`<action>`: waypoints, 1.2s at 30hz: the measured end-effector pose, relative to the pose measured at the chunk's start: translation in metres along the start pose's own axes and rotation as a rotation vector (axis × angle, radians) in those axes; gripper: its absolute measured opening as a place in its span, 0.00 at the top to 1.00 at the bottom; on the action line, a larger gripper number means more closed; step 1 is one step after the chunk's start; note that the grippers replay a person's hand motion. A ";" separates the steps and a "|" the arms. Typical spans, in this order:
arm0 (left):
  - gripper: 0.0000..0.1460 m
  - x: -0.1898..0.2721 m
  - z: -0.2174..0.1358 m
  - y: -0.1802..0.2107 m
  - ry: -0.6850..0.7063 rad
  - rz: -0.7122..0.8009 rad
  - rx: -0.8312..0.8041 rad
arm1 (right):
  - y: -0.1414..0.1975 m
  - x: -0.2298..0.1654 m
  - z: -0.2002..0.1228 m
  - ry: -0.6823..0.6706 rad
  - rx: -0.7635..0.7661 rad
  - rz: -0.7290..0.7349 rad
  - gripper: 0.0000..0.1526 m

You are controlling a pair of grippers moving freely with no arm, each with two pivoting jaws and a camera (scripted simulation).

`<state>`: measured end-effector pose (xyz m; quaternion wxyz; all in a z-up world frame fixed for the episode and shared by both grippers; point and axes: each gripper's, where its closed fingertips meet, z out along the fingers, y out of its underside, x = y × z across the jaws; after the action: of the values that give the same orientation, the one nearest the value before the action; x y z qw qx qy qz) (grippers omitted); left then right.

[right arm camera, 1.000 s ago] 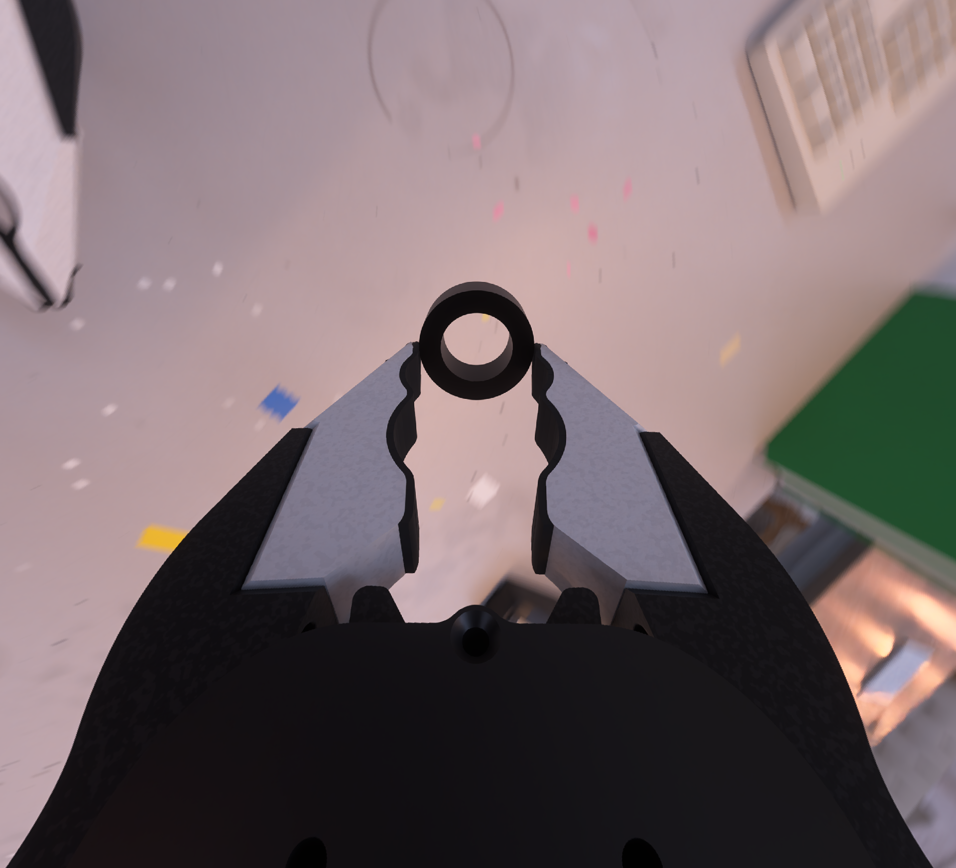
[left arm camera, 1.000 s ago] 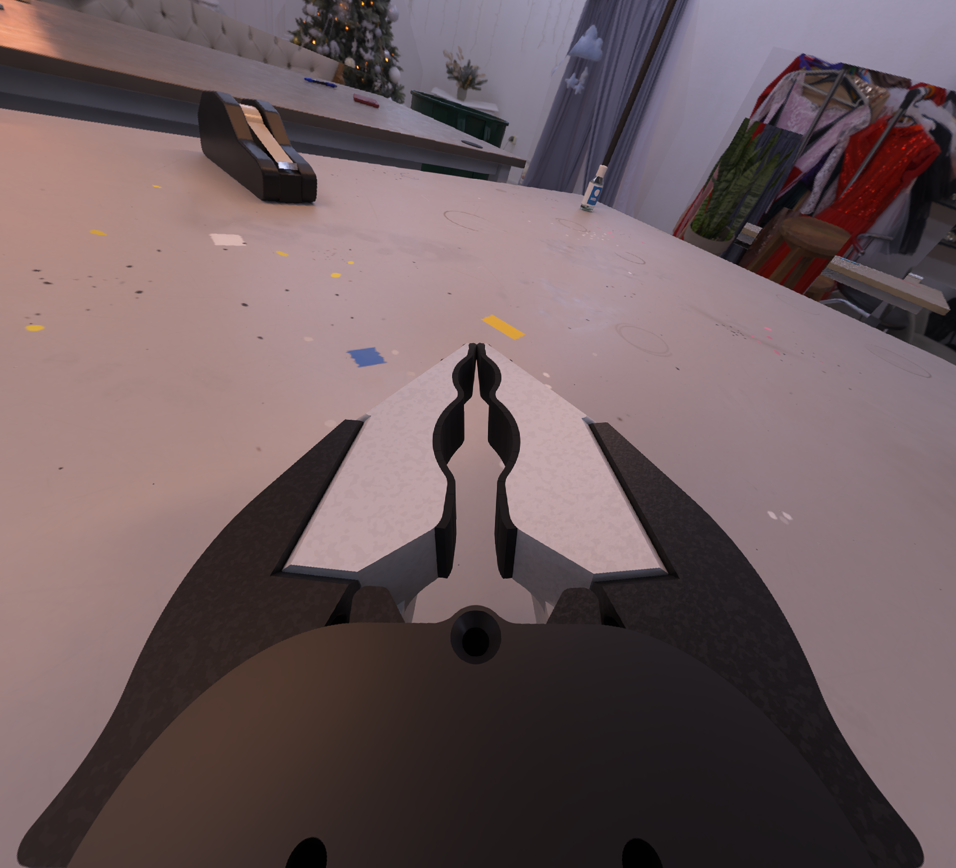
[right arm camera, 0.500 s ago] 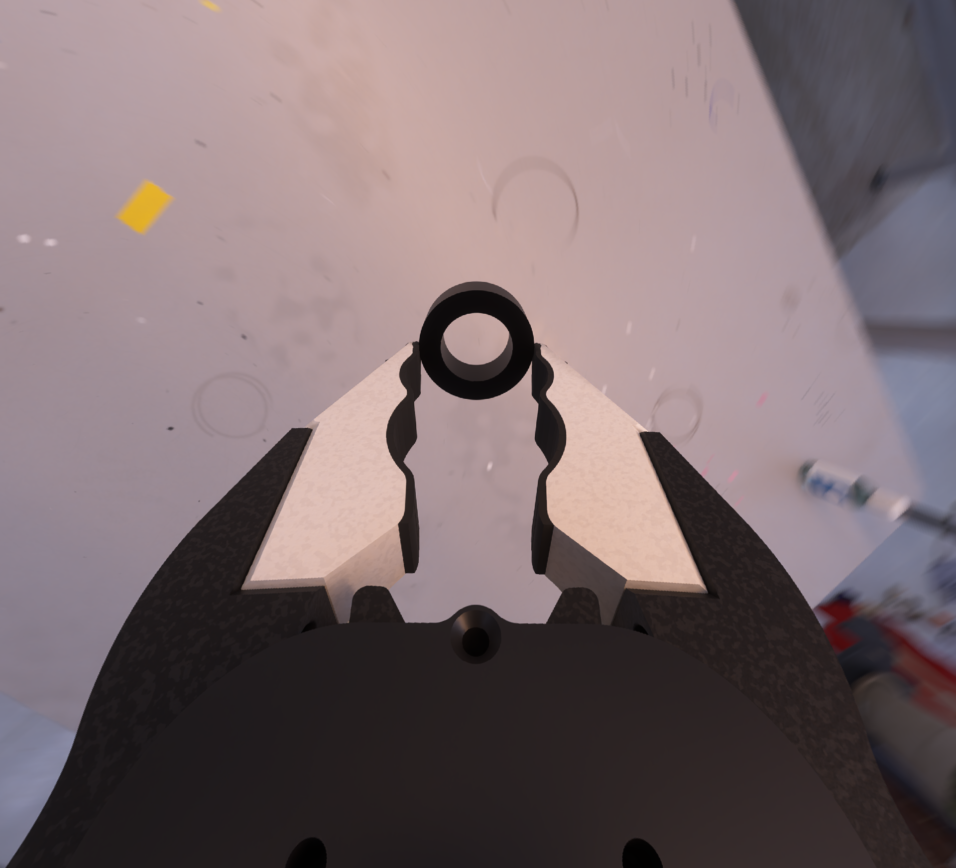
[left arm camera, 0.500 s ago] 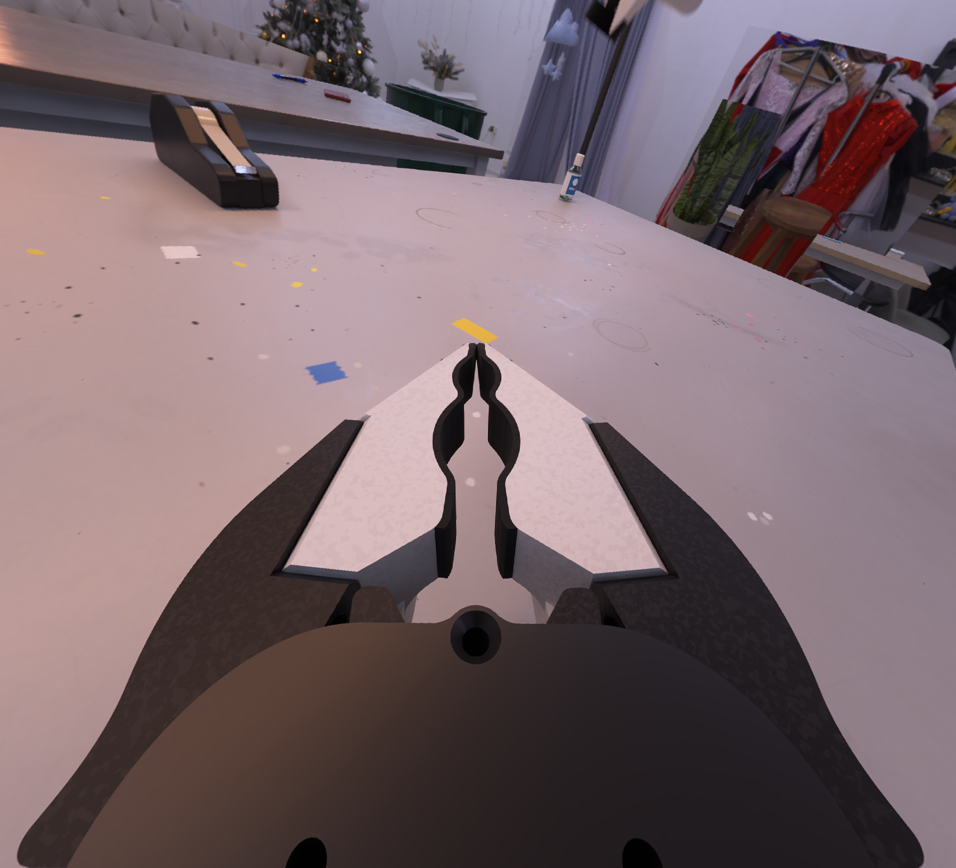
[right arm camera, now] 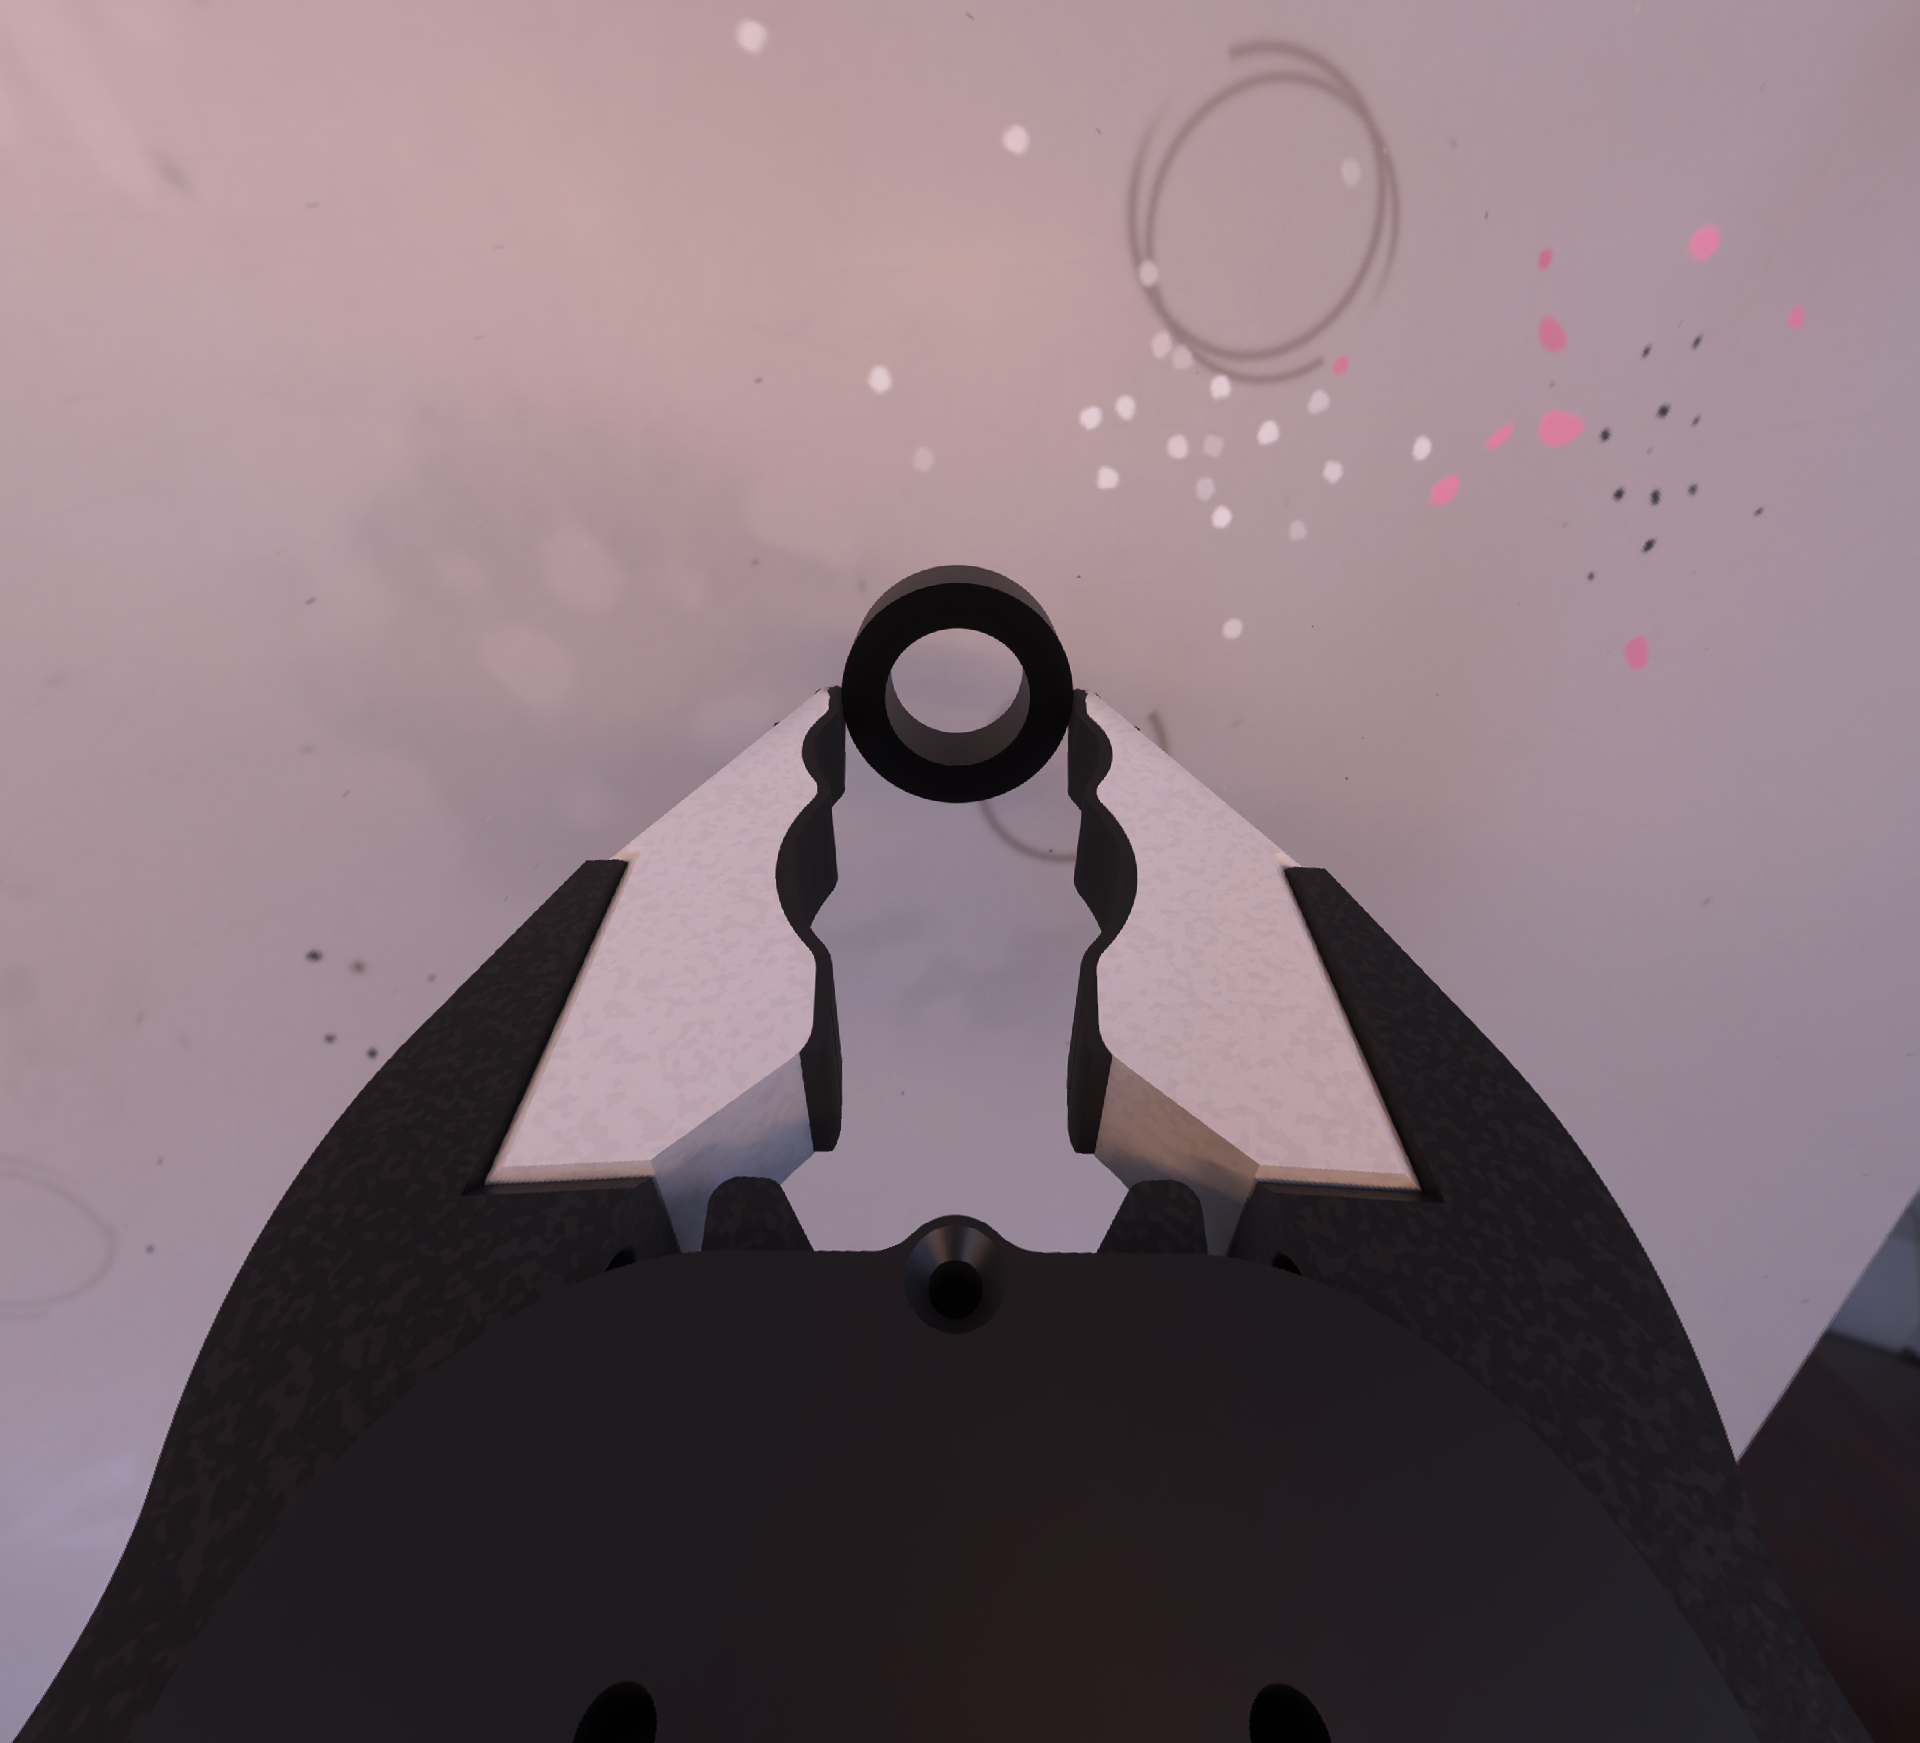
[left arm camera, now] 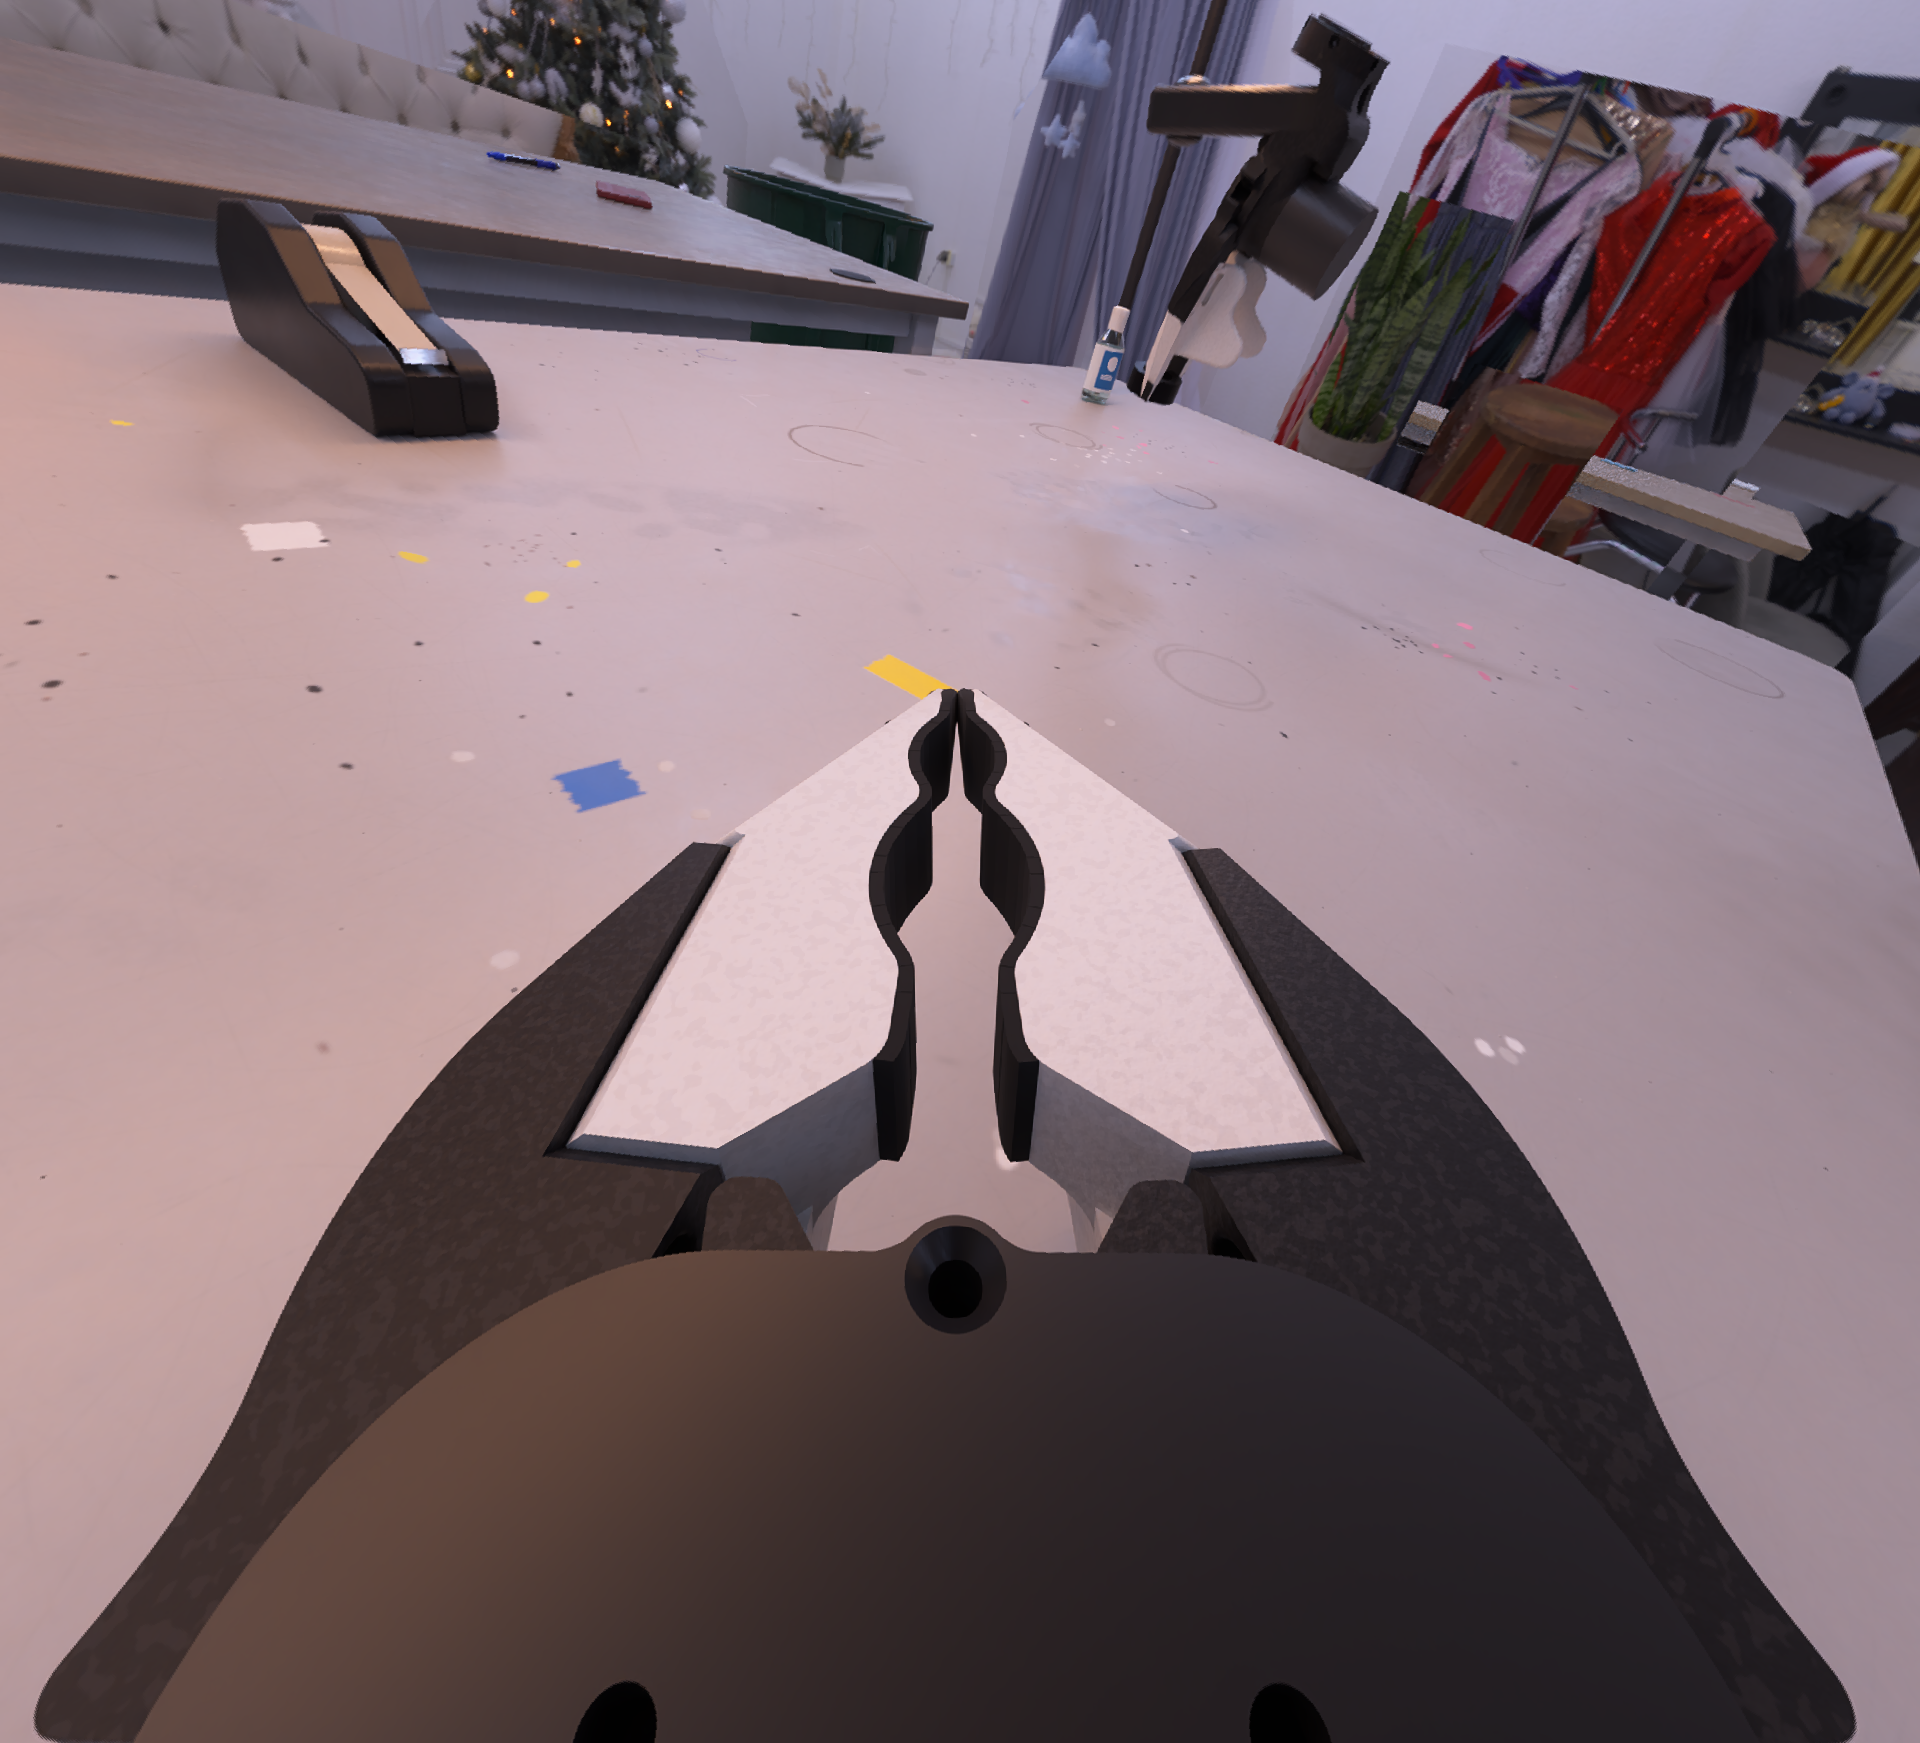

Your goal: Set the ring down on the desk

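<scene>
My right gripper is shut on a black ring, pinched by its sides between the fingertips, with the hole facing the camera. It points down at the pale, paint-speckled desk, close above the surface; I cannot tell if the ring touches it. In the left wrist view the right gripper hangs tips-down at the far side of the desk. My left gripper is shut and empty, low over the middle of the desk.
A black tape dispenser lies at the far left of the desk. A small bottle stands just left of the right gripper's tips. The desk's right edge runs diagonally, and it shows at the lower right of the right wrist view.
The right gripper, still holding the ring, swung across and came down close to the desk near the bottle. The left gripper stayed shut and drifted only slightly.
</scene>
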<state>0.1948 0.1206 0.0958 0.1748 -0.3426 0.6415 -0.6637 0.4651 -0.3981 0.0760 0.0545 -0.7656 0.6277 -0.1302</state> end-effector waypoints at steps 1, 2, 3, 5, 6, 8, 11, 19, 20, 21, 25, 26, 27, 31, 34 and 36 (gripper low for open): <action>1.00 -0.001 0.000 0.000 -0.001 -0.002 0.000 | 0.000 0.003 0.007 0.002 -0.011 0.022 0.72; 1.00 -0.001 0.000 0.000 -0.002 -0.003 0.001 | 0.001 0.006 0.013 0.008 -0.023 0.037 0.72; 1.00 -0.001 0.000 0.000 -0.001 -0.006 0.002 | 0.001 0.008 0.019 0.010 -0.036 0.051 0.72; 1.00 -0.002 -0.001 0.000 0.000 -0.010 0.004 | 0.003 0.008 0.030 0.004 -0.060 0.074 0.72; 1.00 -0.002 -0.001 0.000 0.001 -0.013 0.005 | 0.005 0.009 0.035 0.009 -0.076 0.079 0.72; 1.00 -0.003 -0.001 0.000 0.002 -0.017 0.006 | 0.009 0.009 0.045 0.004 -0.100 0.096 0.72; 1.00 -0.004 -0.002 -0.001 0.004 -0.024 0.012 | 0.016 0.008 0.057 -0.019 -0.125 0.130 0.72; 1.00 -0.002 -0.002 -0.002 0.019 -0.039 0.020 | 0.029 0.010 0.065 -0.014 -0.137 0.192 0.72; 1.00 -0.002 -0.002 -0.002 0.020 -0.038 0.019 | 0.029 0.010 0.065 -0.009 -0.135 0.188 0.72; 1.00 -0.002 -0.001 -0.001 0.021 -0.037 0.016 | 0.029 0.010 0.062 0.006 -0.133 0.181 0.71; 1.00 -0.002 -0.002 -0.002 0.017 -0.030 0.015 | 0.031 0.006 0.039 0.026 -0.092 0.157 0.46; 1.00 -0.002 -0.002 -0.002 0.015 -0.031 0.016 | 0.036 0.005 0.034 0.028 -0.099 0.151 0.46; 1.00 -0.002 -0.002 -0.002 0.015 -0.033 0.018 | 0.043 0.004 0.030 0.028 -0.112 0.145 0.47; 1.00 -0.001 -0.001 -0.002 0.025 -0.039 0.020 | 0.067 0.000 0.036 0.008 -0.158 0.138 0.56; 1.00 0.002 0.000 -0.001 0.032 -0.033 0.014 | 0.074 -0.005 0.043 -0.043 -0.175 0.145 0.67; 1.00 0.003 0.000 -0.001 0.029 -0.025 0.011 | 0.078 -0.006 0.042 -0.042 -0.200 0.126 0.68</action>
<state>0.1932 0.1188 0.0971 0.1589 -0.3399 0.6361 -0.6742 0.4017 -0.4111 0.0156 -0.0007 -0.7288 0.6831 -0.0471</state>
